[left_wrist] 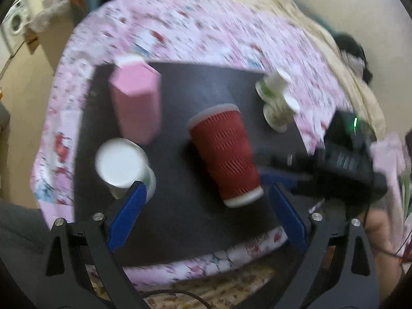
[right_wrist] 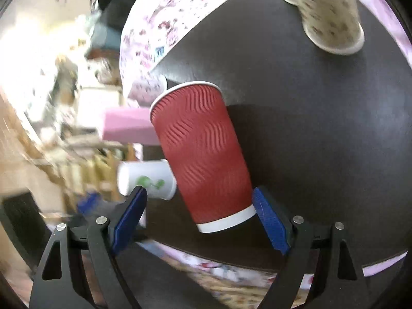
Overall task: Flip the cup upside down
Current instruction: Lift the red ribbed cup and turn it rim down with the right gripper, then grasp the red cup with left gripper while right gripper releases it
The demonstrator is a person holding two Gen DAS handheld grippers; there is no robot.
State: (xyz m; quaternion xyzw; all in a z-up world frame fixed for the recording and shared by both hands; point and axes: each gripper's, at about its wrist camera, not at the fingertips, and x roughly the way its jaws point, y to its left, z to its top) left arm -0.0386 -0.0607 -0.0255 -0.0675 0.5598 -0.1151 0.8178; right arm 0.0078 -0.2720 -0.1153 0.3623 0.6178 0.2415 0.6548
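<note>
While both of my views are smeared with motion blur, the red cup [right_wrist: 203, 152] reads clearly: a tall paper tumbler with a wavy ribbed sleeve, white bands at both ends, standing on the matte black board [right_wrist: 322, 141] with its wider end down. In the right wrist view it sits between my right gripper [right_wrist: 199, 209] and its blue ridged fingers [right_wrist: 270, 221]; one finger lies right against the cup's narrow white end, the other stands clear of it, so the fingers are spread and not clamping. Through the left wrist view, my left gripper [left_wrist: 207, 209] is also wide open with nothing between its blue fingers [left_wrist: 127, 213], and the red cup is just ahead of it. Near the left finger stands a smooth white paper cup [left_wrist: 123, 166] with a green print. Beside it rises a pink carton [left_wrist: 136, 100] with flat faces and a white cap. Two cream cups with a leafy pattern [left_wrist: 276, 100] stand at the board's far side. That dark board lies on a pink floral sheet [left_wrist: 206, 28] with a cream blanket [left_wrist: 296, 13] beyond. Off to the left I can make out a pale wall and blurred household clutter.
</note>
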